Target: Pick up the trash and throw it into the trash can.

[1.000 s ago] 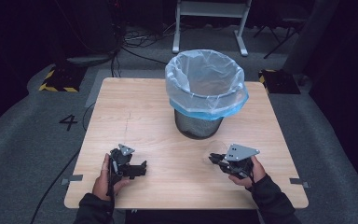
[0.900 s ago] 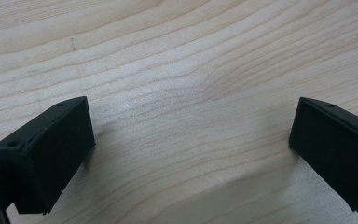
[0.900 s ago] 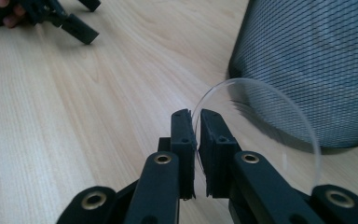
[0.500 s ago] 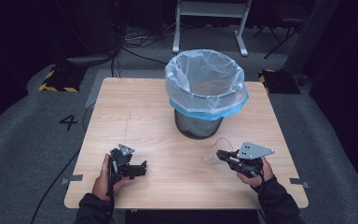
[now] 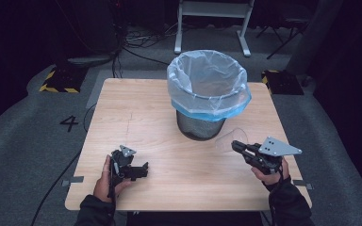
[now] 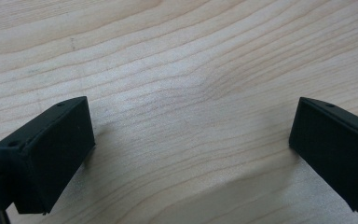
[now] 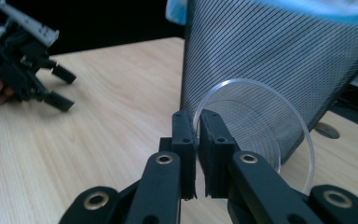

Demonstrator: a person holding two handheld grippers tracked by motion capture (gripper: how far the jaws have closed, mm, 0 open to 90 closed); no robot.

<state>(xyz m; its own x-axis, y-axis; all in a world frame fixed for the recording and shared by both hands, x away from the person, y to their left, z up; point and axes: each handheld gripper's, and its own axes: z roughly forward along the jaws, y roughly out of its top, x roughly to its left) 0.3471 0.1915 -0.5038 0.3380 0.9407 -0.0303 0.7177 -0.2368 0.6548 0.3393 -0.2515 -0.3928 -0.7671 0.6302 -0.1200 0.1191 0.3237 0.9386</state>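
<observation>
Desk (image 5: 179, 160): pale wood top, seen from above in the high view, standing on a grey carpeted floor (image 5: 37, 141) marked with a black "4".
Bin (image 5: 202, 123): black mesh wastebasket, upright on the far half of the desk, slightly right of centre; a clear plastic liner (image 5: 207, 80) with a pale blue edge is folded over its rim. In the right gripper view its mesh wall (image 7: 279, 60) rises just behind the cup.
Cup (image 5: 230, 139): clear plastic, lying tilted on its side just to the right of the bin's foot, near it; whether it touches the bin or the desk I cannot tell. In the right gripper view its round rim (image 7: 256, 135) faces the camera, the mesh showing through it.
Right tool (image 5: 235, 145): held in the person's right hand (image 5: 269, 173) at the near right of the desk, pointing left and away toward the bin. Its jaws are together, pinched on the cup's rim, one jaw inside the wall and one outside, as the right gripper view (image 7: 196, 140) shows. A grey three-cornered plate sits on top of it.
Left tool (image 5: 141, 170): held in the person's left hand (image 5: 104, 181) at the near left of the desk, low over the wood and well apart from the bin and the cup. In the left gripper view (image 6: 191, 144) its jaws stand wide apart with bare wood grain between them. The right gripper view shows this tool (image 7: 60, 86) farther off at upper left, jaws spread.
</observation>
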